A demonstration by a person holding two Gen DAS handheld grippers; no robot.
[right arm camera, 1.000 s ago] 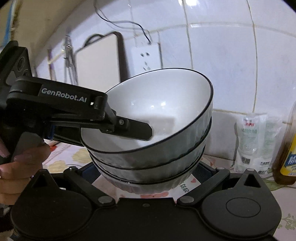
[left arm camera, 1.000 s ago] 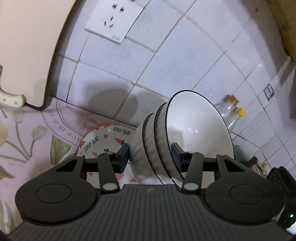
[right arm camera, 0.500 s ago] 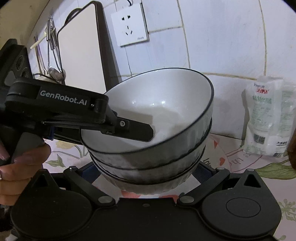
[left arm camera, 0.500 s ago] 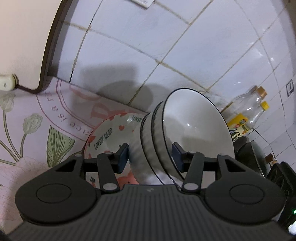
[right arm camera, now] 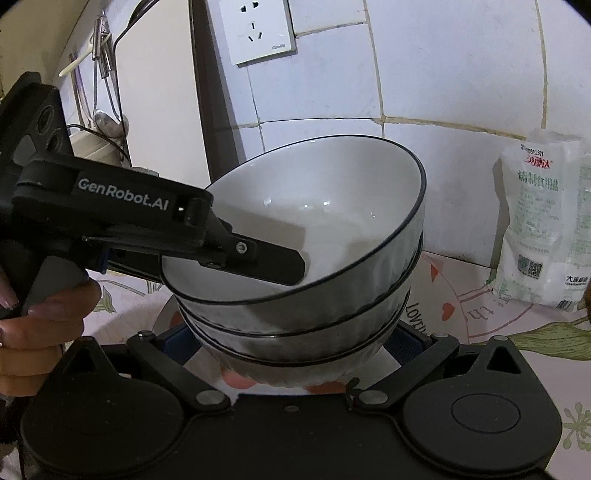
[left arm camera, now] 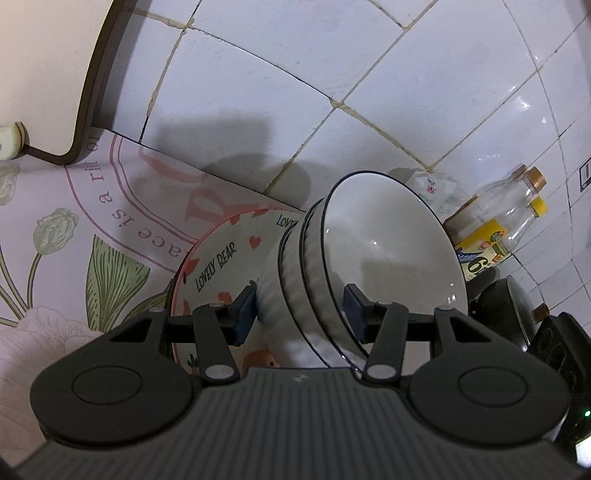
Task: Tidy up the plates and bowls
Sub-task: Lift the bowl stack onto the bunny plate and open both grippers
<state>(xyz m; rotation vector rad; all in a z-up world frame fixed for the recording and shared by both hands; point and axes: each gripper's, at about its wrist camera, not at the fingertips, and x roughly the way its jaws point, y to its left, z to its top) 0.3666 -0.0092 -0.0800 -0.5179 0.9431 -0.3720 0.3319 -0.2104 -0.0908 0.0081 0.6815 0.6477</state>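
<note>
Stack of three nested bowls (right arm camera: 295, 258), white glazed inside, ribbed grey outside, black-rimmed, held above a plate (left arm camera: 221, 266) lettered "LOVELY BEAR" with red hearts. Left gripper (left arm camera: 299, 314) pinches the stack's wall: one finger inside the top bowl, one under the base; its housing reads "GenRobot.AI". Right gripper (right arm camera: 291, 341) has its blue pads spread on either side of the lowest bowl; contact cannot be told. Behind: tiled wall (right arm camera: 443, 74), wall socket (right arm camera: 255, 29), salt bag (right arm camera: 543, 229) with Chinese print.
</note>
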